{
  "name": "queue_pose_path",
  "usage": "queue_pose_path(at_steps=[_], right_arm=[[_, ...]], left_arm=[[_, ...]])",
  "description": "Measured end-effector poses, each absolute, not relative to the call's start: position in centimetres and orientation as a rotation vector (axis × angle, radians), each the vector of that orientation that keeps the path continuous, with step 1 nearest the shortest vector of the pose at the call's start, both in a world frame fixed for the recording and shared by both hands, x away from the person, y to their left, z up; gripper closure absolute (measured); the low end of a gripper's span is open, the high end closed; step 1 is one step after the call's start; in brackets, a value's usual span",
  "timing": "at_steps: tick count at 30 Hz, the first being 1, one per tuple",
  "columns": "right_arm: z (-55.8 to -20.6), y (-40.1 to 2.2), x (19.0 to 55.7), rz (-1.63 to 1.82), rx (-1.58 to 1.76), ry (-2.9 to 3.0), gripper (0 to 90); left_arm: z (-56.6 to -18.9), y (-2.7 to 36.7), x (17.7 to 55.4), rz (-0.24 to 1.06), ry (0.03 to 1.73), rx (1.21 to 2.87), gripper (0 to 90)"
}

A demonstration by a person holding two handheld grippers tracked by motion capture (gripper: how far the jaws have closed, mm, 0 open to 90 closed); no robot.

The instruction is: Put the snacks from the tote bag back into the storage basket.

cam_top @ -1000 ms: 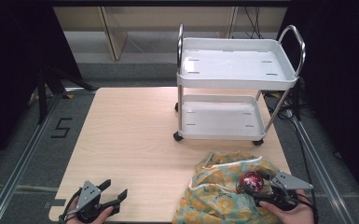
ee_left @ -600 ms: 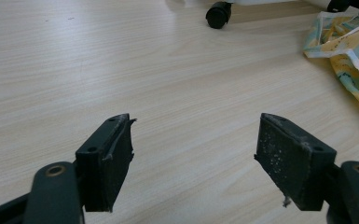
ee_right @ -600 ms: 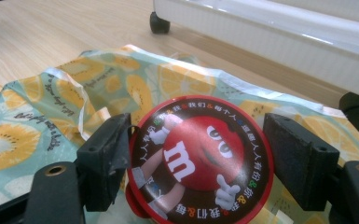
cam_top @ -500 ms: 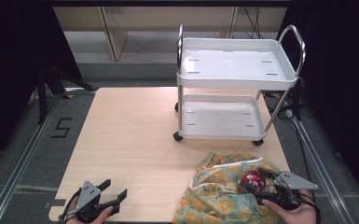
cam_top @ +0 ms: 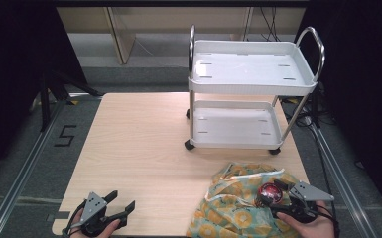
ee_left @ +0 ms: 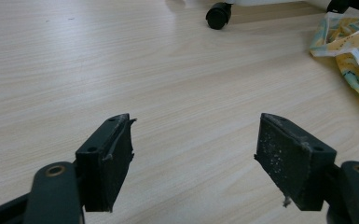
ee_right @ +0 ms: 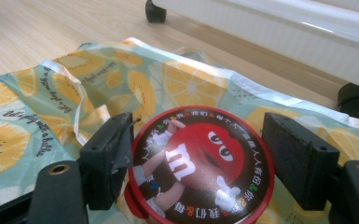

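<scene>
- Red tin (ee_right: 200, 165) with a cartoon candy lid sits between the jaws of the right claw (cam_top: 277, 196); the left pad touches its rim, while the right pad stands just beside it, so whether the grip is closed cannot be told.
- Seen from the high view, the tin (cam_top: 269, 194) lies at about 5 o'clock on the surface (cam_top: 144, 148), on top of a yellow fruit-print bag (cam_top: 233, 208).
- Right hand (cam_top: 310, 225) holds that claw from the near edge.
- Left claw (cam_top: 121, 208) rests at about 7 o'clock with its jaws spread wide and nothing between them; bare wood shows between the pads (ee_left: 109, 163) in the left gripper view.
- White two-tier cart (cam_top: 250, 89) stands at about 1 o'clock, its casters (cam_top: 189, 145) on the surface, just beyond the bag.
- Bag's edge (ee_left: 349, 42) shows at 2 o'clock in the left gripper view, well apart from the left claw.
</scene>
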State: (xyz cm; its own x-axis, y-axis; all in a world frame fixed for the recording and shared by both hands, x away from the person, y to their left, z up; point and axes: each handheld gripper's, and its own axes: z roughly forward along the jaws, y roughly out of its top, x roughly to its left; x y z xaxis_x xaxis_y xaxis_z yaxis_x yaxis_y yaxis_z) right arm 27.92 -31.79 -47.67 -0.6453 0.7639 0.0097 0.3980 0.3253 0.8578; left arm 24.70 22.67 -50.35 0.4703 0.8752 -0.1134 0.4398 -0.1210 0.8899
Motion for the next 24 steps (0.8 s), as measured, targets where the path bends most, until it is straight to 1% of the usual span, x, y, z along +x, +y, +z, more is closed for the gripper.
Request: queue_pose_path(at_steps=[5,8,9,12,14,20,24], right_arm=[[-48.28,-31.84,27.94,1.209,1.080,2.242,24.5],[-48.41,-31.69,27.76,1.178,1.121,2.257,25.0],[-48.46,-31.91,28.16,1.173,1.041,2.246,25.2],[-48.52,-31.88,28.23,1.189,1.037,2.245,26.0],[-48.41,-31.68,27.93,1.184,1.092,2.237,26.2],[-48.00,-31.54,27.82,1.190,1.097,2.238,26.4],[-47.68,-31.72,28.08,1.192,1.032,2.214,26.5]], left_arm=[[-50.34,22.65,24.69,0.557,1.127,1.742,26.5],[-50.35,22.67,24.69,0.557,1.129,1.740,26.5],[-50.36,22.67,24.70,0.557,1.128,1.740,26.5],[-50.34,22.66,24.70,0.556,1.128,1.740,26.5],[-50.35,22.66,24.70,0.556,1.128,1.740,26.5],[-50.35,22.69,24.72,0.555,1.125,1.741,26.5],[-50.36,22.68,24.71,0.556,1.129,1.739,26.5]])
